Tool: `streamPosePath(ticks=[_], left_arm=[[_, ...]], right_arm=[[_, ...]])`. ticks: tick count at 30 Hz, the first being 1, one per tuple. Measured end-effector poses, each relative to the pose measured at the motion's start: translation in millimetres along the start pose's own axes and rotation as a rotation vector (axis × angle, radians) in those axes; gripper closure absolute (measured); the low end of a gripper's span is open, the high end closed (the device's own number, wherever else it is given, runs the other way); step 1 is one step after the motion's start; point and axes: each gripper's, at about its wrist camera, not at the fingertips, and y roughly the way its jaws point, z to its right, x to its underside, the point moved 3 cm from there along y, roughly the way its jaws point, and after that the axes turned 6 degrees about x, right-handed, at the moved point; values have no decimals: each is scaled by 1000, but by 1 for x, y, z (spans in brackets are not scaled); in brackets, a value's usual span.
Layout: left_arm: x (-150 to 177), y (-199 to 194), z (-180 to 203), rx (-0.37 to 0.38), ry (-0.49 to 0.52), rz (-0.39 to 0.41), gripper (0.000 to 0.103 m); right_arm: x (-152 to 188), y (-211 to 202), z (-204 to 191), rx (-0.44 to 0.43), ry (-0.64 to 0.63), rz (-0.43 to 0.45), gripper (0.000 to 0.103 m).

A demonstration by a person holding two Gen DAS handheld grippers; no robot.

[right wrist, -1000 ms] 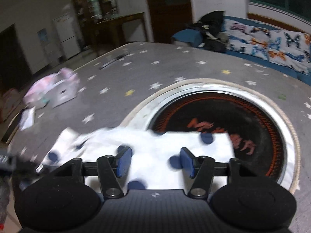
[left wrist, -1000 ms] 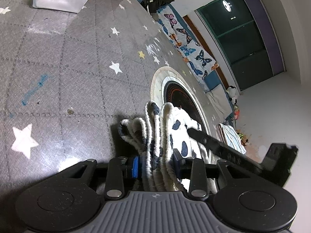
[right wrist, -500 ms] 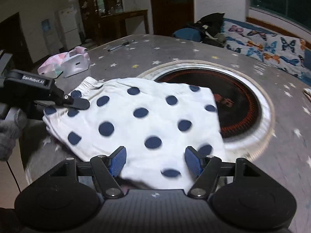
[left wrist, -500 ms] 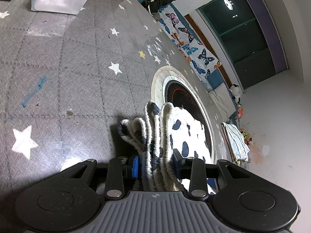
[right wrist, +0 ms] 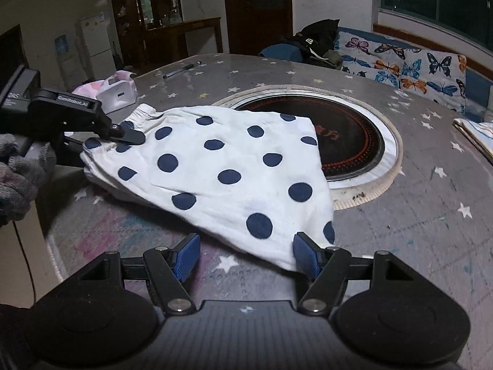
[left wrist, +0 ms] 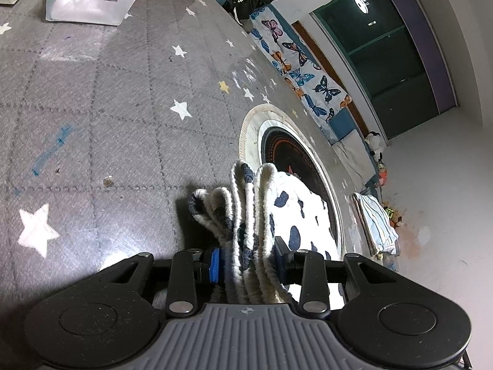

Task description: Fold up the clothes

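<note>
polka-dot shorts (right wrist: 234, 169) lie flat, waistband toward left gripper (right wrist: 123, 137)

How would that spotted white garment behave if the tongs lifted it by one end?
Probably floppy: the spotted garment sags from the bunched waistband pinched in the left tongs down to the table. Likely light, since it drapes in thin soft folds. It would hardly slide or roll; the free corner near the open right tongs lies limp.
</note>
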Motion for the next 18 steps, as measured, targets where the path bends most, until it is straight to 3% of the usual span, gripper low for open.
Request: streamPosePath(ticks=[5,18], left_arm=[[0,0,-1,1,1,1,66],[0,0,-2,3,3,-1,66]], right_arm=[[-8,-14,10,20,45,60,34],[9,-15,24,21,100,-14,35]])
